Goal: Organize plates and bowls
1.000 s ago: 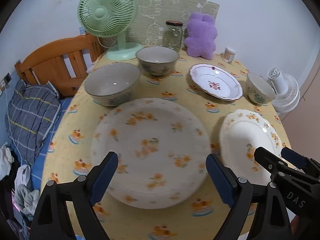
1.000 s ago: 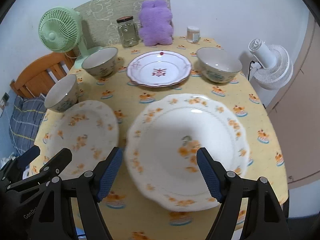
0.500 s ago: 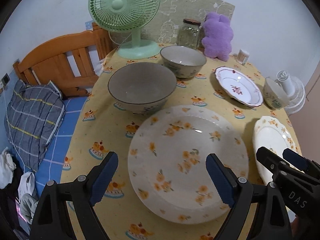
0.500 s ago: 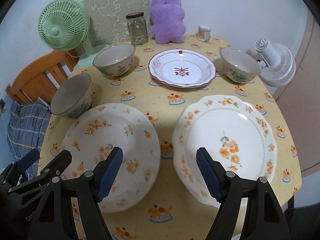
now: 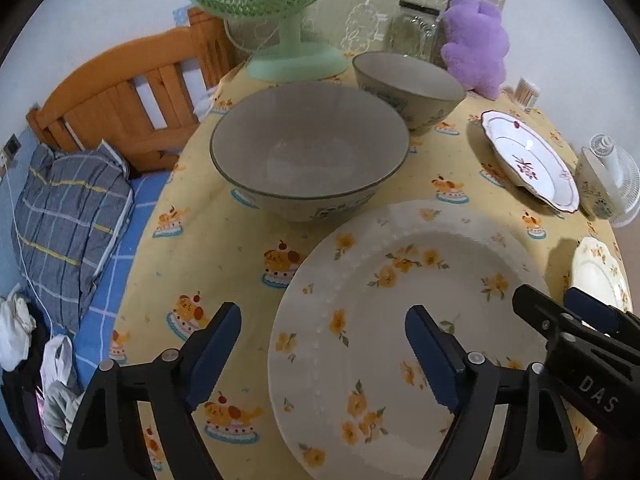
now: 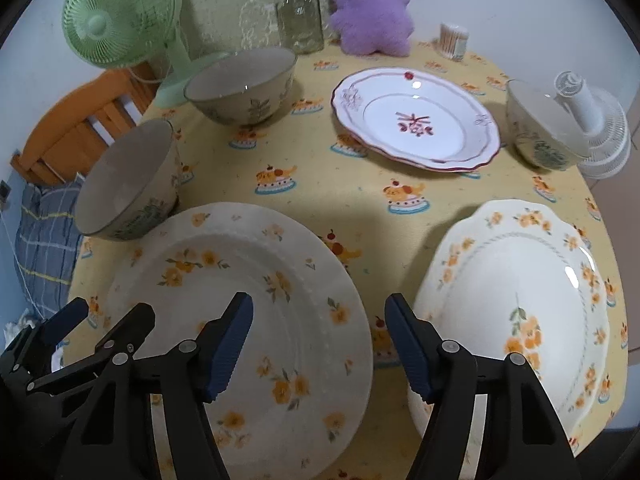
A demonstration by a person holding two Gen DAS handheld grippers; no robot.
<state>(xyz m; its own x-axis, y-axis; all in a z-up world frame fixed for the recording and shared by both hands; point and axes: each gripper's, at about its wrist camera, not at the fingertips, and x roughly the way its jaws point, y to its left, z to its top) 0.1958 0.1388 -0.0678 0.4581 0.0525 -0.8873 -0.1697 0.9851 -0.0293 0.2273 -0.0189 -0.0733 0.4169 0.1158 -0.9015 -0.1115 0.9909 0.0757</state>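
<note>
Straddling the left rim of the round flowered plate [image 5: 404, 320], the left gripper [image 5: 324, 356] is seen with jaws apart and closing, nothing pressed between its pads. The right gripper [image 6: 318, 344] is poised over the gap between that plate [image 6: 248, 304] and the scalloped plate [image 6: 516, 300], its jaws likewise closing on nothing. Both plates are set at the near edge of the yellow tablecloth [image 6: 360, 184]. A large bowl [image 5: 310, 148] is placed just behind the round plate.
</note>
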